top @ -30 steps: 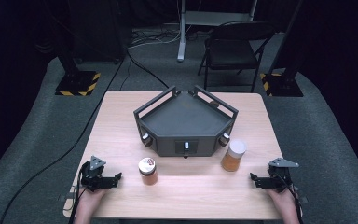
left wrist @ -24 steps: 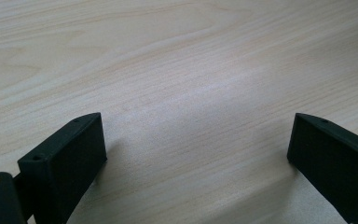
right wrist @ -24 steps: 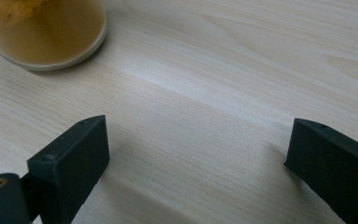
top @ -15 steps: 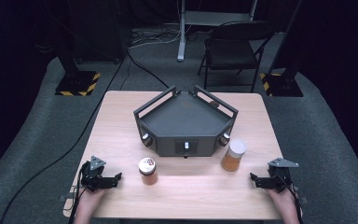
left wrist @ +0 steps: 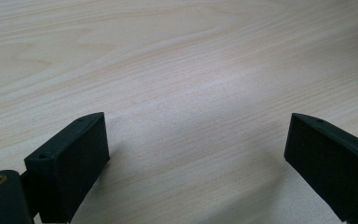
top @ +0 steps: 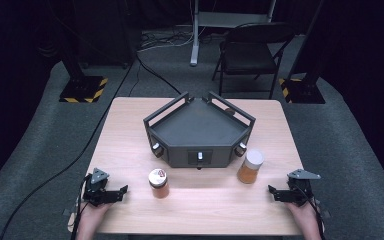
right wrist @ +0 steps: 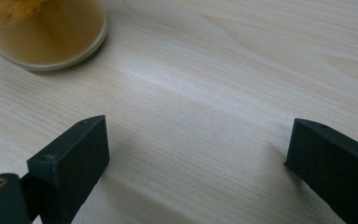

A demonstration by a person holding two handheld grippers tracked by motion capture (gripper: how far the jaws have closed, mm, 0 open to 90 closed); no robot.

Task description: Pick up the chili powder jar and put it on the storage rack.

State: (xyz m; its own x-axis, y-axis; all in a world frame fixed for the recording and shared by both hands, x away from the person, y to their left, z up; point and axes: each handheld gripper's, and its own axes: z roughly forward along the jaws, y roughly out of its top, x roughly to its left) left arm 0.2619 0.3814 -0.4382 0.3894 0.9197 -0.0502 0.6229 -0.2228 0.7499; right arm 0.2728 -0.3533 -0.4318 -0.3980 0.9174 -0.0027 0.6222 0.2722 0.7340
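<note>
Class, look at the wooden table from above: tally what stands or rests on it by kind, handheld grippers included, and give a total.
Jars: 2, the small jar and the white-lidded jar
Dark trays: 1, the dark tray
Handheld grippers: 2, the left gripper and the right gripper
Total: 5

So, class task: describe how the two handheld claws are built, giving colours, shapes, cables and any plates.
Both are black. The left claw and the right claw each carry a grey three-cornered plate on top and trail a dark cable back along the person's hand. In the left gripper view the fingers are flat, blocky black pads with small screw holes.
</note>
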